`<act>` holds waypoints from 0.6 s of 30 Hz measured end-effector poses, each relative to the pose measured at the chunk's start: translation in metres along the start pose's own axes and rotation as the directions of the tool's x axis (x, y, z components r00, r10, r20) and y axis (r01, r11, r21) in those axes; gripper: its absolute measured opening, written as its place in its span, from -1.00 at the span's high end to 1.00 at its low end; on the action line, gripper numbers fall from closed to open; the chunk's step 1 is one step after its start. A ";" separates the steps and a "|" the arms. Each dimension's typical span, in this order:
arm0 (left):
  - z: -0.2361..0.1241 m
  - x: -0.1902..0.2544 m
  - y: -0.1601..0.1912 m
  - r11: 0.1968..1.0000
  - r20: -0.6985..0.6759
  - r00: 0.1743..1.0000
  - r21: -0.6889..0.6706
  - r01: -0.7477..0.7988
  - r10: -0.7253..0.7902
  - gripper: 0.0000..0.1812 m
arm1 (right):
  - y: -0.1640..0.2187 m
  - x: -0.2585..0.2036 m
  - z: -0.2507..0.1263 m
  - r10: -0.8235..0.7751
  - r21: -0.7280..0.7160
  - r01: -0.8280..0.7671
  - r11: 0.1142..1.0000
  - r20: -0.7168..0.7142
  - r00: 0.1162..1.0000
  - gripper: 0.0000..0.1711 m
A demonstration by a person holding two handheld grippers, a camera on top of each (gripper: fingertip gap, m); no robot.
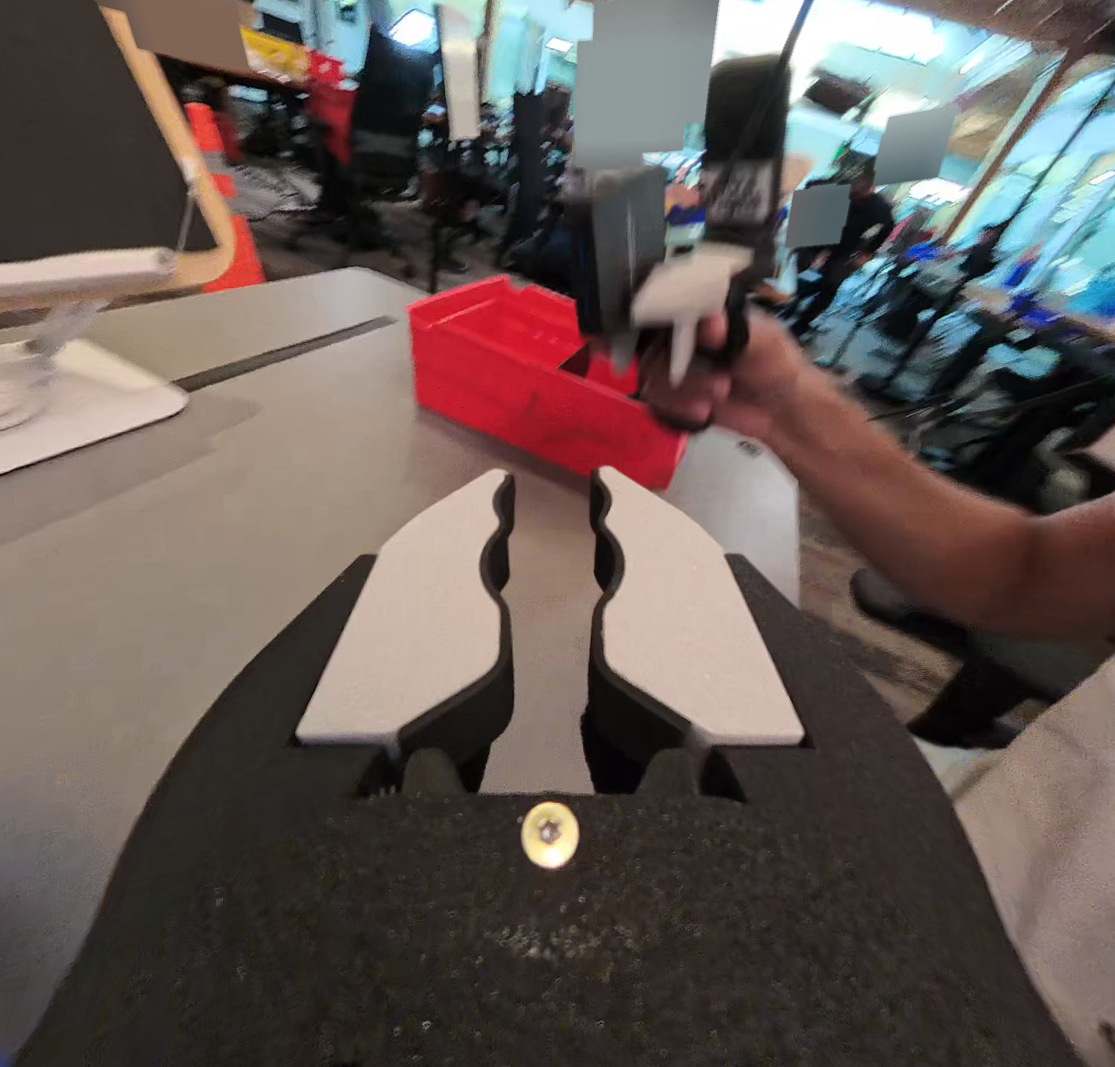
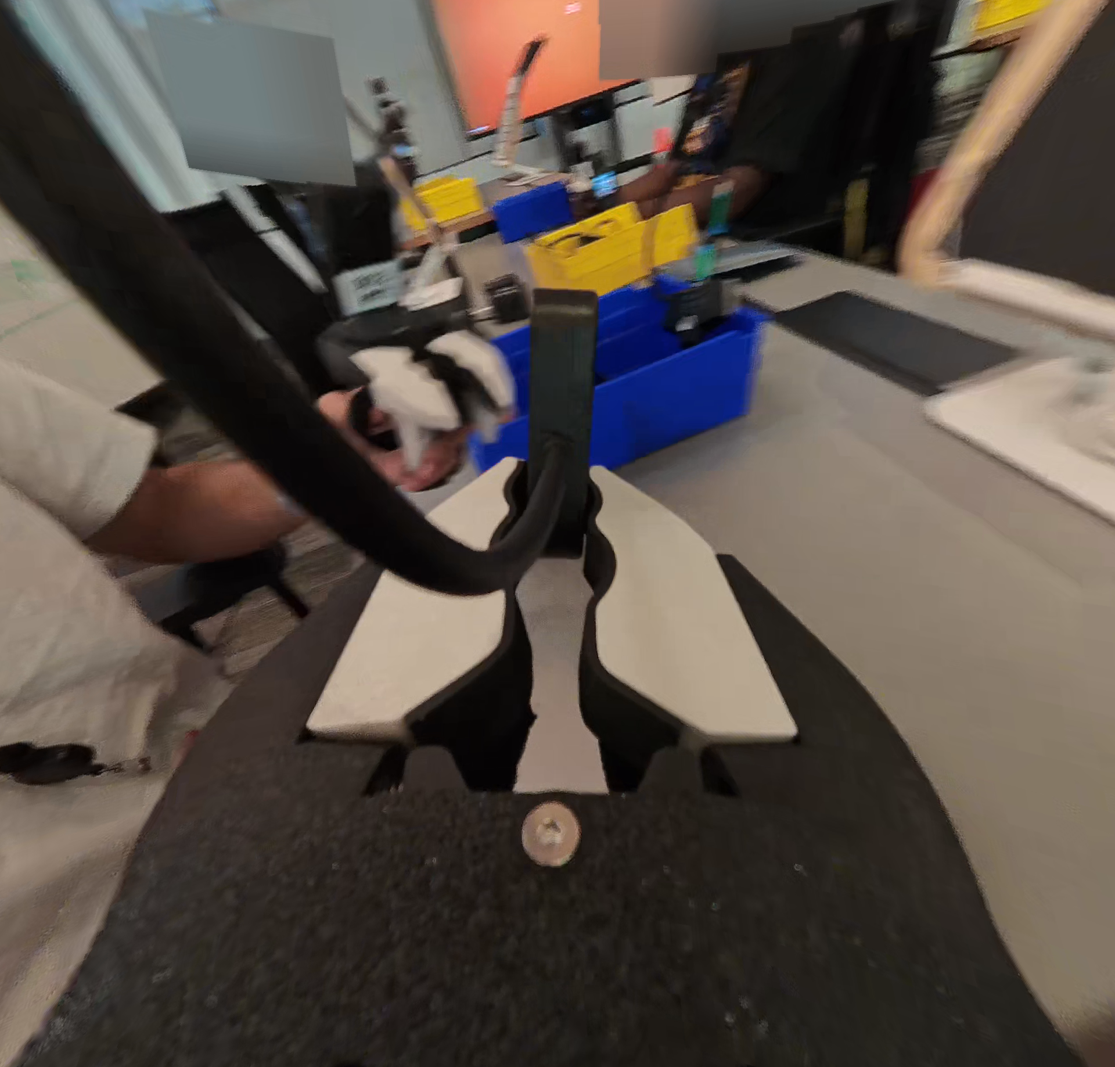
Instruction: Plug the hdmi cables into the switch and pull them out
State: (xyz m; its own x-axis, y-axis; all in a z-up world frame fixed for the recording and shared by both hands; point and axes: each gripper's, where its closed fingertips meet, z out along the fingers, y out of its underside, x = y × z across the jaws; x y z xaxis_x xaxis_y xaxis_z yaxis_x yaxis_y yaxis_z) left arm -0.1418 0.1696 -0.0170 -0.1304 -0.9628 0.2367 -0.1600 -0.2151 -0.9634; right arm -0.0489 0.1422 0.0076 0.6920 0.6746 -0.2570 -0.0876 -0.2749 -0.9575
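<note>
My right gripper (image 2: 552,483) is shut on a black HDMI plug (image 2: 564,374), which sticks out upright past the fingertips. Its black cable (image 2: 241,374) loops left and up out of view. In the left wrist view the right gripper (image 1: 651,356) hangs blurred over the red bin (image 1: 513,386), fingers down, with the dark plug (image 1: 621,247) beside them. My left gripper (image 1: 552,483) is open and empty above the grey table (image 1: 241,525). It also shows, blurred, in the right wrist view (image 2: 446,398). I cannot clearly make out a switch.
A blue bin (image 2: 676,398) stands ahead of the right gripper, with a black boxy item (image 2: 694,308) in it. A white stand base (image 1: 90,398) sits on the table's left. A black mat (image 2: 893,338) lies farther back. Yellow bins and people are behind.
</note>
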 end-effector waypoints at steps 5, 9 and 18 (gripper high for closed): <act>-0.021 0.037 0.062 0.996 -0.005 0.999 -0.075 0.038 -0.038 0.75 | 0.013 0.118 -0.139 -0.245 -0.403 0.008 0.915 -0.540 0.805 0.83; -0.022 0.050 0.092 0.992 0.027 1.000 -0.125 -0.011 0.015 0.77 | 0.060 0.192 -0.222 -0.407 -0.713 -0.197 0.673 -0.579 0.706 0.83; -0.028 0.057 0.089 0.997 0.027 1.000 -0.075 -0.008 0.010 0.69 | 0.145 0.250 -0.244 -0.320 -0.894 -0.296 0.336 -0.404 0.857 0.82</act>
State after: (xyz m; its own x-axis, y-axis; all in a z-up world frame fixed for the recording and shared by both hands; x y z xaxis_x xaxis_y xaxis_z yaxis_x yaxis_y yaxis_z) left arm -0.1905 0.1006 -0.0859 -0.1051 -0.9690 0.2235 -0.2323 -0.1946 -0.9530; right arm 0.2858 0.1037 -0.1638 0.9104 0.3896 0.1395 0.4068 -0.9044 -0.1286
